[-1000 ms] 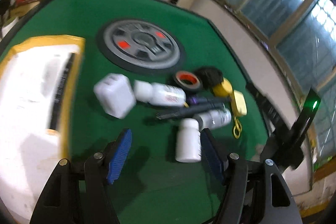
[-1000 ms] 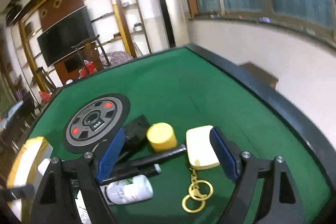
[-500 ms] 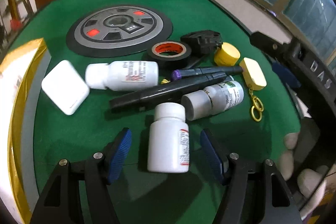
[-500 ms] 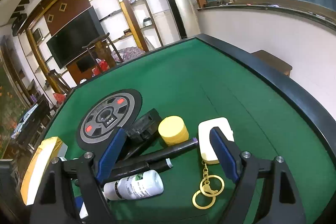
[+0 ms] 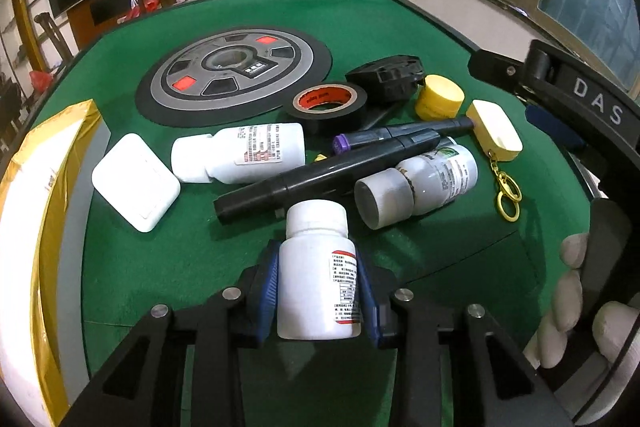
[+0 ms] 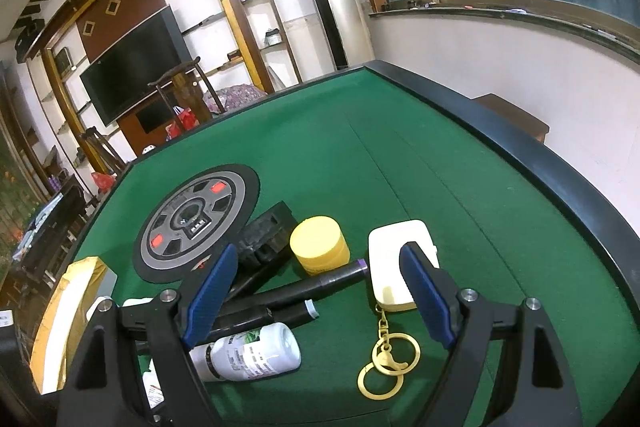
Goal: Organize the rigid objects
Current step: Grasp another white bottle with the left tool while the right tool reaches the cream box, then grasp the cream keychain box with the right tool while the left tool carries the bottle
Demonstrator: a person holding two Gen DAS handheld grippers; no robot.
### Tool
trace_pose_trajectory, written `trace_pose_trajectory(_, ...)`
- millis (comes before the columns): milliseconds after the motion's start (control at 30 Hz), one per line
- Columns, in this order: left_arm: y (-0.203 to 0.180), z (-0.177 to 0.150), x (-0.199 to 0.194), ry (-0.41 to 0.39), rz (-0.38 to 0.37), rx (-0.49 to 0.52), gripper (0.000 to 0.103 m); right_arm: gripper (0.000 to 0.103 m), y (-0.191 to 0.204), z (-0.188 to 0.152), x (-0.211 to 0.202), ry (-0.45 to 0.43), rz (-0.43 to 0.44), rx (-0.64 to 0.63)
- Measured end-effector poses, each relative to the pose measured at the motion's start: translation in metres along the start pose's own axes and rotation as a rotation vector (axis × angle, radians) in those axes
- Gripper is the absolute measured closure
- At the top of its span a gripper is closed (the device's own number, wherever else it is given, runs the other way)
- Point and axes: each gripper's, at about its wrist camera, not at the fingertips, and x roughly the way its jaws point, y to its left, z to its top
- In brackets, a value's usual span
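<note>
White pill bottle [image 5: 318,275] lies on the green felt table [image 5: 168,259], clamped between the blue pads [image 5: 267,285] of the left gripper [image 5: 318,291], whose jaws have just been closing onto it.

Its cap sits just beside a black marker [image 5: 320,179] and a grey-capped bottle [image 5: 416,179]; a careless lift could likely nudge that pile, and the smooth round body may slip or swivel if the pads sit off-centre. The right gripper [image 6: 316,291] hovers spread wide, grasping nothing, above a cream key fob [image 6: 400,259] and yellow jar [image 6: 318,245].
</note>
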Motion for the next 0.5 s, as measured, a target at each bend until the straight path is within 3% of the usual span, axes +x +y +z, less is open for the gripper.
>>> trace_pose_trajectory(200,-0.006,0.001,0.005,-0.019,0.022,0.003,0.066,0.021,0.0,0.0,0.002,0.001,-0.017,-0.006)
trace_pose_trajectory(500,0.032,-0.012,-0.024,-0.019,-0.154,-0.147,0.067,0.021,-0.037,0.003,0.006,0.03,0.01,0.165)
